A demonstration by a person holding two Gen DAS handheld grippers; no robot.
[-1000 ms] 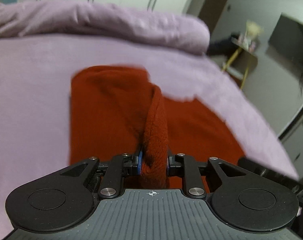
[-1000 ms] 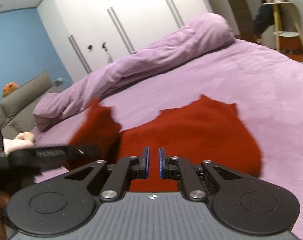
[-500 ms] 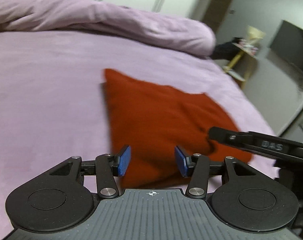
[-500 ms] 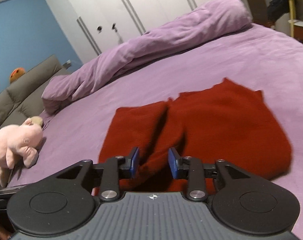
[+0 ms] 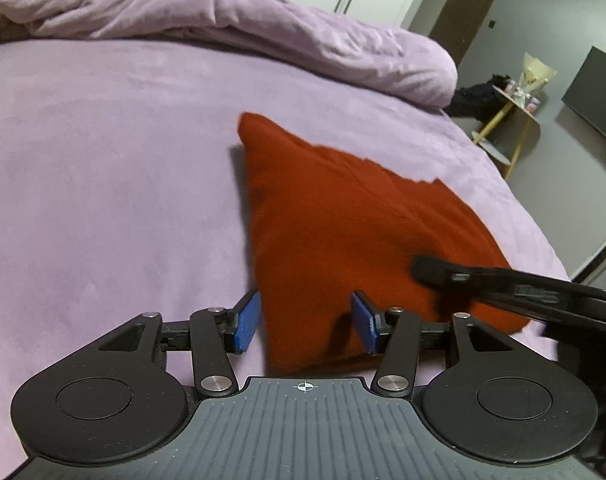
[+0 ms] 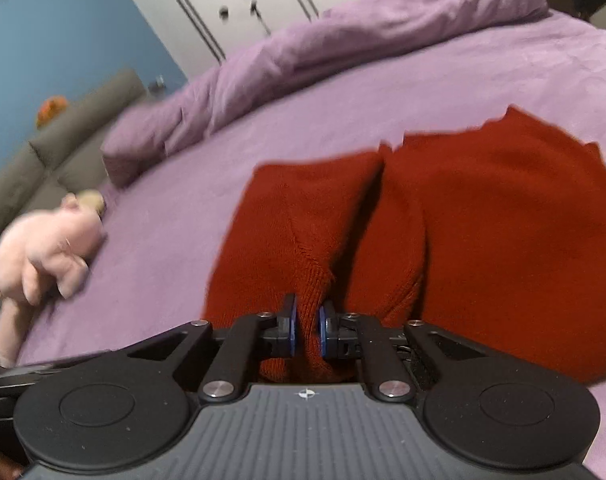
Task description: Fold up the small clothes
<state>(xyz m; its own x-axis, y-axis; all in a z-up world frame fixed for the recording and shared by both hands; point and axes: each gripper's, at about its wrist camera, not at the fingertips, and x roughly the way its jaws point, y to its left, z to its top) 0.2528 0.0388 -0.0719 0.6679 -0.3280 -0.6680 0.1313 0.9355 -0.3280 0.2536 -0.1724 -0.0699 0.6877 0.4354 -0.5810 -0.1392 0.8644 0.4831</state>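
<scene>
A red knit garment (image 5: 355,232) lies partly folded on the purple bed (image 5: 103,168). My left gripper (image 5: 305,326) is open, its blue pads on either side of the garment's near corner, holding nothing. In the right wrist view the garment (image 6: 503,232) shows a folded flap at the left and a crease down its middle. My right gripper (image 6: 307,330) is shut on a pinched fold of the garment's near edge. The right gripper's black finger (image 5: 483,280) reaches over the garment from the right in the left wrist view.
A rolled purple duvet (image 5: 231,28) lies along the far side of the bed. A pink plush toy (image 6: 43,240) sits on the bed at the left, by a grey sofa (image 6: 31,168). A yellow-legged side table (image 5: 511,120) and a TV stand beyond the bed's right edge.
My left gripper let go of the garment strip and opened. My right gripper opened, came down onto the near edge and shut on a fold. The garment now lies folded over.
</scene>
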